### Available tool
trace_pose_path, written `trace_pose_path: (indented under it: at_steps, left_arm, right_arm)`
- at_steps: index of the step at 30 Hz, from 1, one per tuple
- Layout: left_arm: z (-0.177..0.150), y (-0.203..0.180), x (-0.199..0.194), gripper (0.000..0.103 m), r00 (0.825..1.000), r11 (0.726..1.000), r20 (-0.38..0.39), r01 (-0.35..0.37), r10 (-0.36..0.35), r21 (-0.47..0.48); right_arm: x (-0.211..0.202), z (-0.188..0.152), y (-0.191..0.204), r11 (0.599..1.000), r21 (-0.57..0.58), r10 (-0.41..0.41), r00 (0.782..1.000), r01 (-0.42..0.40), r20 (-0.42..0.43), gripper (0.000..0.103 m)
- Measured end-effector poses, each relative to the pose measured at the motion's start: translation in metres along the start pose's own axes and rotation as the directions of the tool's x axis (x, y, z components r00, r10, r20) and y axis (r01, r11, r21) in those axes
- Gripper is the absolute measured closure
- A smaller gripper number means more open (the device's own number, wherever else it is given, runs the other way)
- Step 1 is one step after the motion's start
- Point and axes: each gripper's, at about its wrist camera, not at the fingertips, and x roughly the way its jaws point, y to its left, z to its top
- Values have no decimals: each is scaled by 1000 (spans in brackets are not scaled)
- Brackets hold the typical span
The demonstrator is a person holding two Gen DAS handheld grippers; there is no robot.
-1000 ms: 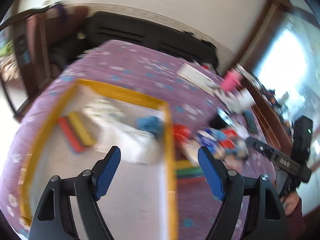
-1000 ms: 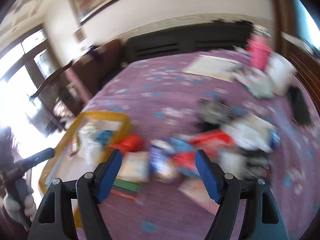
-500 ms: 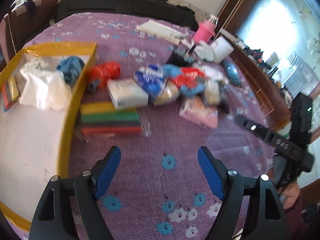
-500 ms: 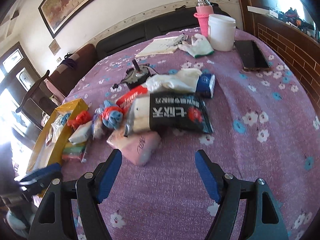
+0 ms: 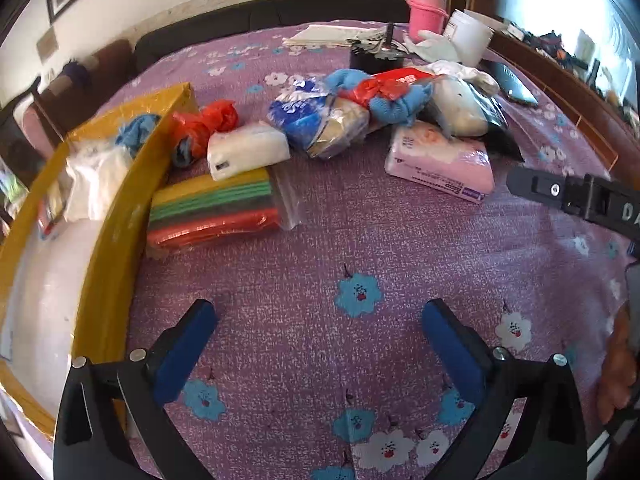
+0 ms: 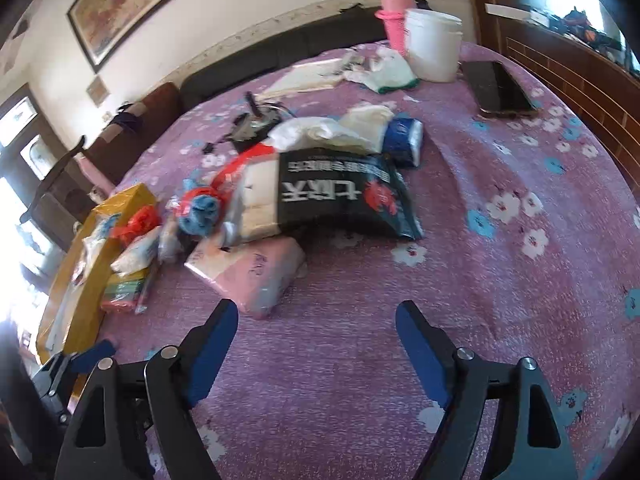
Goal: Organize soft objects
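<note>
A pile of soft things lies on the purple flowered cloth: a pink tissue pack [image 5: 440, 160] [image 6: 252, 268], a bag of coloured cloths [image 5: 212, 210], a white pack [image 5: 248, 152], a blue bag [image 5: 316, 120], blue and red cloths [image 5: 392, 100] and a black packet [image 6: 340, 196]. A yellow box [image 5: 116, 216] [image 6: 84, 292] at the left holds white and blue cloths [image 5: 100, 172]. My left gripper [image 5: 318, 328] is open and empty over bare cloth, short of the pile. My right gripper [image 6: 316, 328] is open and empty, just short of the pink pack.
At the far side stand a pink bottle [image 5: 426, 16], a white tub [image 6: 432, 48], papers [image 5: 324, 36], a white glove [image 6: 384, 72] and a black motor [image 6: 252, 128]. A phone [image 6: 496, 88] lies at the right near the wooden edge. A dark sofa lies beyond.
The left gripper swung from over the yellow box to the right, over the cloth before the pile. The right gripper moved closer to the pink pack. Both stayed open.
</note>
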Motion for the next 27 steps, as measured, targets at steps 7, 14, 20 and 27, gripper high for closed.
trace_pose_path:
  at_steps: [7,14,20,27]
  left_arm:
    - [-1,1,-1,0,1000,1000,5,-3,3,-1]
    - [-3,0,-1,0,1000,1000,6,-1,1,-1]
    - [-3,0,-1,0,1000,1000,6,-1,1,-1]
    - [0,-1,1,0,1000,1000,5,21,-21,2]
  right_arm:
    - [0,0,0,1000,-5,4,1000,-4,-8,11]
    - [3,-1,4,1000,-21,-5,1000,5,-15,8]
    - [3,-1,4,1000,-23,-7,1000,7,-16,8]
    - [3,-1,4,1000,-24,-7,1000,7,-17,7]
